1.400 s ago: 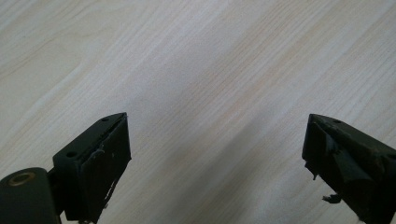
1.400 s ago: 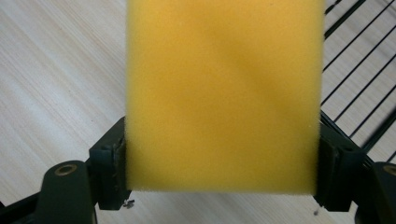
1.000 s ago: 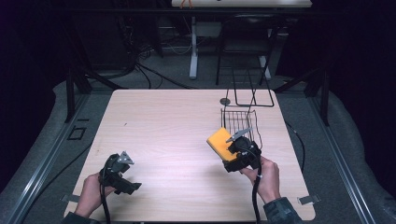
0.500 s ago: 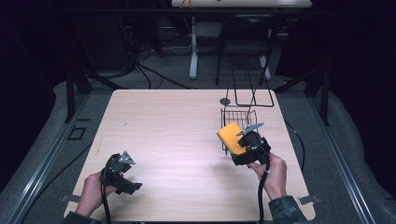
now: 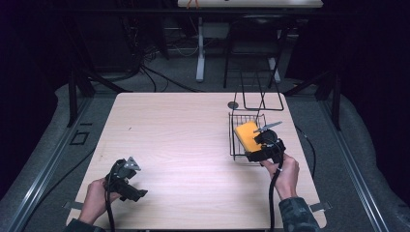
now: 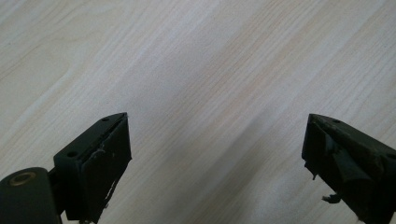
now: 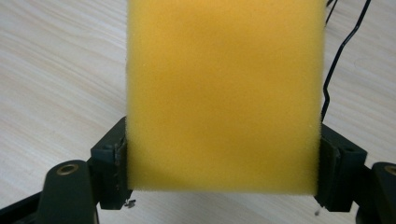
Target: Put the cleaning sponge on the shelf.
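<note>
A yellow sponge (image 5: 247, 135) is clamped between the jaws of my right gripper (image 5: 255, 145) and hangs over the black wire basket (image 5: 235, 144) at the table's right side. In the right gripper view the sponge (image 7: 224, 93) spans the whole gap between both jaws, with basket wire (image 7: 332, 70) showing past its right edge. My left gripper (image 5: 126, 186) rests low near the table's front left, held in a hand. Its jaws stand wide apart in the left gripper view, my left gripper (image 6: 215, 154) having just bare wood between them.
The light wooden table (image 5: 179, 140) stretches between the two grippers. A small dark round disc (image 5: 233, 105) lies near the far edge beside a black wire frame (image 5: 261, 94). Dark floor and table legs surround the table.
My right gripper carried the sponge to the right and away from me, from beside the basket to over it. The left gripper stayed put.
</note>
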The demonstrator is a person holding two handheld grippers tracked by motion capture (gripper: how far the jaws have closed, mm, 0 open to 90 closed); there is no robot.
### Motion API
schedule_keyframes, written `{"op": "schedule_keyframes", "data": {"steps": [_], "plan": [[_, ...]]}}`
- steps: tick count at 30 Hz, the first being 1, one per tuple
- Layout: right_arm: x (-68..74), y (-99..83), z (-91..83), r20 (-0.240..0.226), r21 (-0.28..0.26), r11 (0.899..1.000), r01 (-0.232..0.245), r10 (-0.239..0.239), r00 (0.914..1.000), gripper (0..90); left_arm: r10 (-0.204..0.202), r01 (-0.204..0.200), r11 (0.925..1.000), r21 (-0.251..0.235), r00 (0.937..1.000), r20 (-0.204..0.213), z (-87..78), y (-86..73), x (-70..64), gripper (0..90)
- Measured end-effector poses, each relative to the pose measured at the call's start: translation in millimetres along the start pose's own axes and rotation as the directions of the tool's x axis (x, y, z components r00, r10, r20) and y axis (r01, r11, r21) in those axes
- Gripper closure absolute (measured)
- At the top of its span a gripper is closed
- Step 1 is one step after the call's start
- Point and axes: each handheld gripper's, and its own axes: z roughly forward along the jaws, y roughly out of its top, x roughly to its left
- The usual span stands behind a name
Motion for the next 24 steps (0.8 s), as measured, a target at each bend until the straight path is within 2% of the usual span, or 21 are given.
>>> {"op": "schedule_keyframes", "data": {"steps": [1,6,10,11,18,20,24], "plan": [[0.0,0.0,0.0,0.000,0.000,1.000,0.000,0.000,1.0000,22.6,0.000,0.000,1.0000,0.000,1.0000,0.000,0.0,0.0,0.0,8.1],[-10.9,-0.4,13.2,-0.014,-0.003,0.997,-0.075,0.075,0.9971,22.6,0.002,-0.002,1.0000,-0.001,1.0000,0.001,-0.1,0.2,-0.5,8.1],[-12.1,1.2,16.3,0.005,0.004,0.996,-0.089,0.089,0.9960,22.6,0.000,0.000,1.0000,0.000,1.0000,0.001,-0.1,-0.1,0.2,8.1],[-11.2,2.9,20.1,0.036,0.019,0.995,-0.101,0.100,0.9943,22.7,0.000,0.000,1.0000,-0.003,1.0000,0.003,-0.2,-0.3,0.0,8.1],[-12.2,4.8,26.2,0.020,0.019,0.992,-0.125,0.124,0.9920,22.6,0.000,0.000,1.0000,-0.005,1.0000,0.001,-0.6,-0.4,0.1,8.1],[-12.9,5.7,28.9,0.014,0.012,0.987,-0.158,0.158,0.9874,22.6,0.001,-0.001,1.0000,-0.003,1.0000,0.001,-0.5,-0.4,-0.2,8.1],[-13.6,7.4,31.4,0.026,0.010,0.985,-0.174,0.174,0.9844,22.7,0.001,-0.001,1.0000,-0.002,1.0000,0.004,-0.1,-0.4,0.1,8.2]]}}
